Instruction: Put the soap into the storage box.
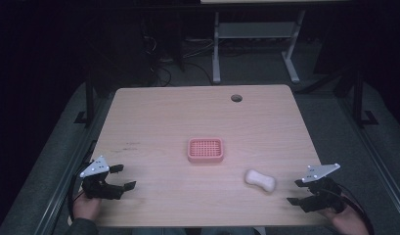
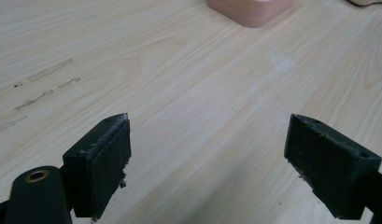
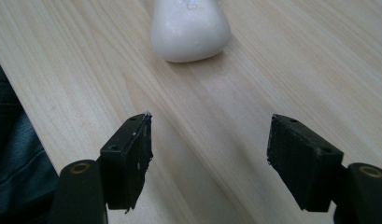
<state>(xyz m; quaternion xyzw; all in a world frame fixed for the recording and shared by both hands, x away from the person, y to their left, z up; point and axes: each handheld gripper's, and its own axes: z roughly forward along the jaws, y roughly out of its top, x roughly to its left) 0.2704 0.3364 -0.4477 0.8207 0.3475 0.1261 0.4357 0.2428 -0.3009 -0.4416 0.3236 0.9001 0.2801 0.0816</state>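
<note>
Resting at the near corners of the pale wooden surface (image 1: 153, 112), left gripper (image 1: 123, 177) and right gripper (image 1: 294, 191) hold their fingers wide apart, empty; pink plastic grid tray (image 1: 205, 150) sits mid-surface, white waisted soap bar (image 1: 260, 180) near the right gripper.

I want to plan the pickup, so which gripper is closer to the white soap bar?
The right. The right gripper sits just to the right of the soap bar, jaws open toward it. The left gripper is at the table's opposite near corner, well beyond the pink dish.
</note>
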